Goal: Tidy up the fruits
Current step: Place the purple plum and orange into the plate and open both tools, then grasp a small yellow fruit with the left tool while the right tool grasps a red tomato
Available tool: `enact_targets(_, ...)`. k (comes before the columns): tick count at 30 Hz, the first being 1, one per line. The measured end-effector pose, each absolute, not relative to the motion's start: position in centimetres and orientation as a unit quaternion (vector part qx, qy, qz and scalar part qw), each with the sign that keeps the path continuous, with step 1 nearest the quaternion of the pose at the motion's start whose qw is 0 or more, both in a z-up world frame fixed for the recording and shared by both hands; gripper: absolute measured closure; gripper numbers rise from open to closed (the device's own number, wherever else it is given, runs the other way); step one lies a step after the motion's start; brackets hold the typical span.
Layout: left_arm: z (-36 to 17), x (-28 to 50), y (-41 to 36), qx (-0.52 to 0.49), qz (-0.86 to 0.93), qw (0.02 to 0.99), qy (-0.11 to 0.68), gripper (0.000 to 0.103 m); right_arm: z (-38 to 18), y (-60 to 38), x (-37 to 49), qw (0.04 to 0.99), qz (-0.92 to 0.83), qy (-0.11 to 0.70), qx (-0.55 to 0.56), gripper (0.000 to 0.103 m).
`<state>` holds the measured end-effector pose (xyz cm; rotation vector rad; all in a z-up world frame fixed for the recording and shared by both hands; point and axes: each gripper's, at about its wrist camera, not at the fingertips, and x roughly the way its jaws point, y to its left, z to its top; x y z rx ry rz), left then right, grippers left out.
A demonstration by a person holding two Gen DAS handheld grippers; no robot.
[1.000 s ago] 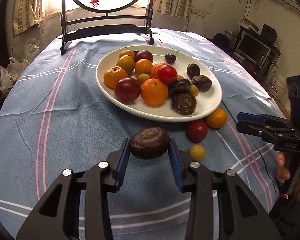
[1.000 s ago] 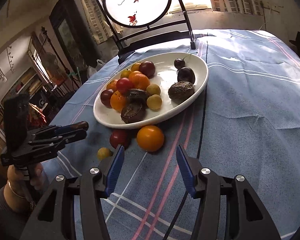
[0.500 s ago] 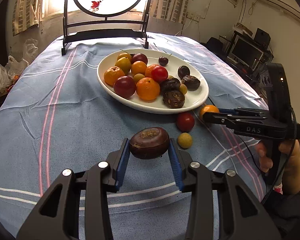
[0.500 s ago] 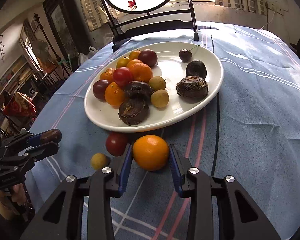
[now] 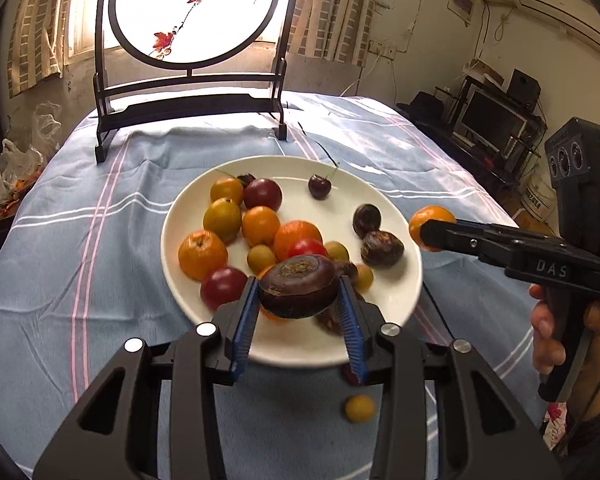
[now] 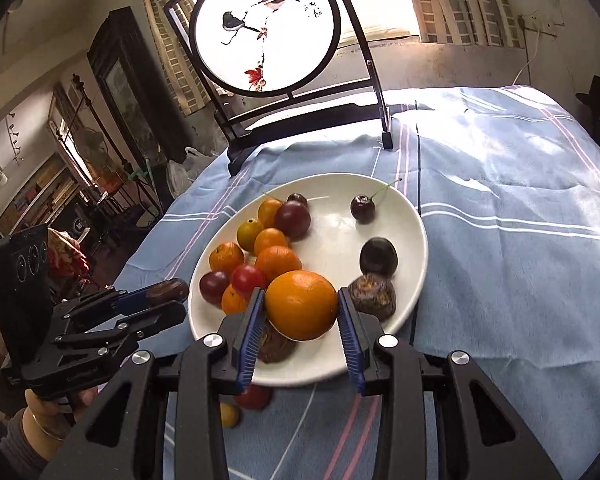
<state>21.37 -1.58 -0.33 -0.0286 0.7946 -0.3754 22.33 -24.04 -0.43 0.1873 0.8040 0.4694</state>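
Daylight came from the window behind the round painted screen, which was blown out to near white in both views. The far end of the tablecloth beyond the screen's stand carried bright washed-out patches, and the stand threw a dark shadow toward the plate. The plate's bare white surface showed soft glare. The room to either side of the screen was dim. A small yellow fruit near the plate's front rim was smeared by motion blur. Fisheye bending curved the walls and darkened the corners.
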Motion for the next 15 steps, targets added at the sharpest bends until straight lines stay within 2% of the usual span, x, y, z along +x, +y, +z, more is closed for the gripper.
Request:
enact_targets(3, -1.2, 24.9, -2.1, -0.013, -0.171, 0.895, 0.411, 0.065, -0.7, -23.4, 25.4, 0.89, 0.214, 0.393, 0.094, 0.065)
enact_targets(4, -1.5, 25.5, -2.1, -0.014, -0.165, 0.894, 0.417, 0.065, -0.9, -23.3, 26.1, 0.889, 0.21, 0.395, 0.097, 0.056)
enact_targets(5, -1.6, 25.9, -2.1, -0.016, -0.16, 0.893, 0.421, 0.065, -1.0, -23.3, 26.5, 0.889, 0.205, 0.396, 0.103, 0.052)
enact_targets(7, -1.5, 25.3, -1.7, -0.026, -0.158, 0.895, 0.417, 0.064, -0.8, -23.7, 26.2, 0.892, 0.201, 0.389, 0.112, 0.052)
enact_targets(10, -0.8, 22.2, -1.9, 0.003, -0.163, 0.908, 0.387, 0.047, -0.6, -23.9, 24.2, 0.896, 0.21, 0.379, 0.096, 0.052)
enact_targets(12, -0.6, 19.5, -2.1, 0.023, -0.164, 0.915, 0.368, 0.023, -0.9, -24.3, 22.4, 0.896, 0.213, 0.38, 0.087, 0.052)
enact_targets(14, -0.5, 16.9, -2.2, 0.045, -0.161, 0.922, 0.35, 0.01, -1.5, -24.9, 20.3, 0.893, 0.219, 0.385, 0.083, 0.052)
enact_targets(15, -0.6, 15.6, -2.3, 0.059, -0.156, 0.924, 0.343, 0.009, -1.7, -25.1, 19.2, 0.892, 0.222, 0.385, 0.08, 0.052)
